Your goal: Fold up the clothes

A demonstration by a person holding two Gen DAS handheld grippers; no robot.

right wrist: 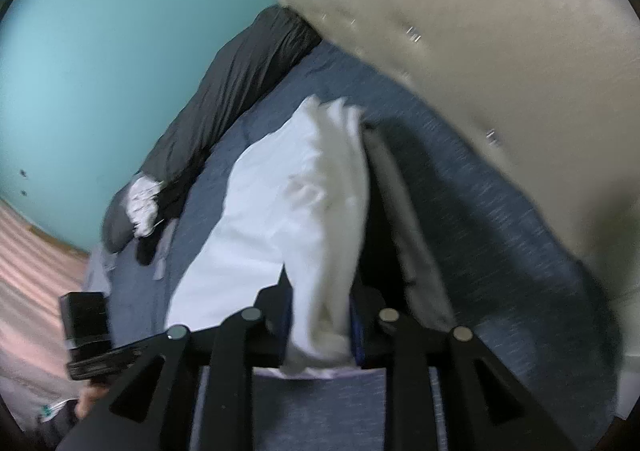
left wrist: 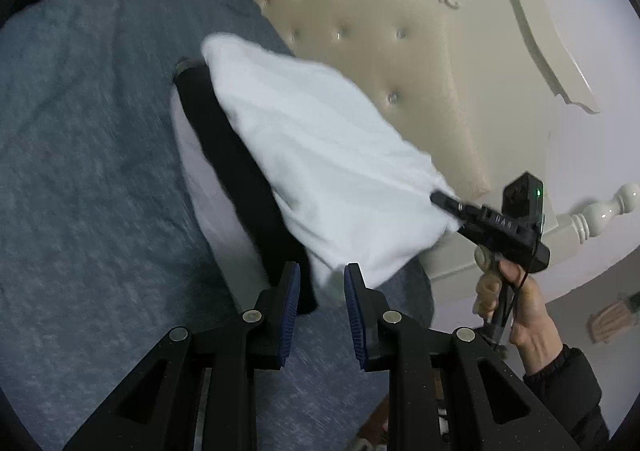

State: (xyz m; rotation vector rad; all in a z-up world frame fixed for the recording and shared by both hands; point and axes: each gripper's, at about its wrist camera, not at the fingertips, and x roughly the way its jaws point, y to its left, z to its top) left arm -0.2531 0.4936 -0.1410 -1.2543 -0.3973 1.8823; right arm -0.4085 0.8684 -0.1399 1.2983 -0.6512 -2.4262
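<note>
A white garment (left wrist: 320, 155) with a black band (left wrist: 232, 155) lies on the blue bed cover (left wrist: 88, 171). Its upper white layer is lifted off the bed like a flap. My right gripper (left wrist: 438, 198) is shut on that flap's edge, and in its own view the cloth (right wrist: 264, 219) runs bunched between its fingers (right wrist: 320, 313). My left gripper (left wrist: 322, 291) is open at the near end, with the flap's lower corner hanging between its blue pads (left wrist: 290, 307). The layer under the flap is partly hidden.
A cream tufted headboard (left wrist: 380, 31) rises right behind the garment, with a white bedpost (left wrist: 600, 215) beside it. A dark duvet (right wrist: 224, 99) lies along the bed's far side by a teal wall (right wrist: 100, 51). A hand (left wrist: 520, 303) holds the right tool.
</note>
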